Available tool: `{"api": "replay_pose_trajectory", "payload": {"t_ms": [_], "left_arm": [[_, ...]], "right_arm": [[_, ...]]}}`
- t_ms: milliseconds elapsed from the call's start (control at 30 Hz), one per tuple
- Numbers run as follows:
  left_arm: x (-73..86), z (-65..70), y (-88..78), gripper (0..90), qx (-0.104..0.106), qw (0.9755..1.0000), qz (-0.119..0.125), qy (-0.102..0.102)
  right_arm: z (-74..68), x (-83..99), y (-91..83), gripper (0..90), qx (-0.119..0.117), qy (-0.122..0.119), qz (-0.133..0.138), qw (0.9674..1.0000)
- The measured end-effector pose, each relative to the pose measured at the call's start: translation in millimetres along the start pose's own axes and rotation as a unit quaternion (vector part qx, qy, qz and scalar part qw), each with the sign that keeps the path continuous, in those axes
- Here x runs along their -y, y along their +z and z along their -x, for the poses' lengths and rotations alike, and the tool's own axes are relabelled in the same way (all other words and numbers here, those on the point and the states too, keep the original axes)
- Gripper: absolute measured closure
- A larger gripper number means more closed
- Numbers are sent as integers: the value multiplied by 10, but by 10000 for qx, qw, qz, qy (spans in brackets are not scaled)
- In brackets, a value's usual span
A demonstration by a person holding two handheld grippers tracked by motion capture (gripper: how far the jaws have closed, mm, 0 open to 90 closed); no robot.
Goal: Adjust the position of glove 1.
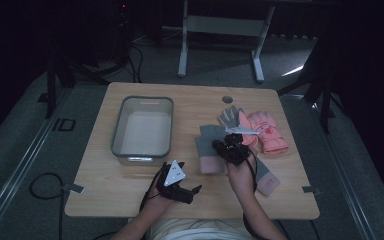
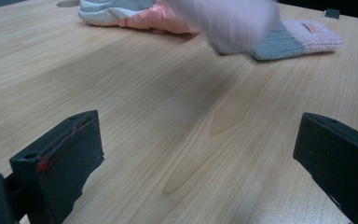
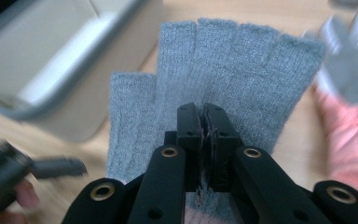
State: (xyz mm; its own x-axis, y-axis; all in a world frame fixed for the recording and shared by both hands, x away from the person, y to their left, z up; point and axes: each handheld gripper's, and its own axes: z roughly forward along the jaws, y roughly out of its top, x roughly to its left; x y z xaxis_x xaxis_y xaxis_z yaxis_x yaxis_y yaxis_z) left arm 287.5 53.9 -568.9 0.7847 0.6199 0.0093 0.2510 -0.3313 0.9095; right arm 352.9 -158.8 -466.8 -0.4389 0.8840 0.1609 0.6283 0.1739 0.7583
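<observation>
Grey knit glove (image 3: 223, 79), fingerless, pink cuff, pinched in right tool (image 3: 207, 116)

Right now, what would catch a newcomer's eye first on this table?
The grey knitted glove pinched in the shut right hand-held gripper, lifted just right of the table's middle. Next, the grey-rimmed bin at the left, and the pink gloves lying at the right.

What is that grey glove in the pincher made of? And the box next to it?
The grey fingerless glove looks like soft knitted yarn, probably wool or acrylic: fine ribbed stitches and a fuzzy surface. The bin looks like smooth, cloudy see-through plastic with a grey rim.
</observation>
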Motion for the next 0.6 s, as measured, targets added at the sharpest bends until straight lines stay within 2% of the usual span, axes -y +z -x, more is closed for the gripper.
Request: {"api": "replay_pose_trajectory", "payload": {"t_ms": [67, 267, 533, 600], "left_arm": [[0, 1, 3, 10, -3, 10000, 5, 0], [2, 4, 1, 10, -39, 10000, 15, 4], [2, 12, -2, 10, -51, 10000, 16, 38], [2, 11, 0, 10, -54, 10000, 18, 31]], "right_arm": [[-6, 110, 105, 859, -22, 73, -132, 9999], [33, 327, 428, 859, 183, 193, -481, 9985], [114, 485, 653, 849, 266, 449, -710, 9961], [124, 525, 686, 839, 283, 513, -670, 9960]]}}
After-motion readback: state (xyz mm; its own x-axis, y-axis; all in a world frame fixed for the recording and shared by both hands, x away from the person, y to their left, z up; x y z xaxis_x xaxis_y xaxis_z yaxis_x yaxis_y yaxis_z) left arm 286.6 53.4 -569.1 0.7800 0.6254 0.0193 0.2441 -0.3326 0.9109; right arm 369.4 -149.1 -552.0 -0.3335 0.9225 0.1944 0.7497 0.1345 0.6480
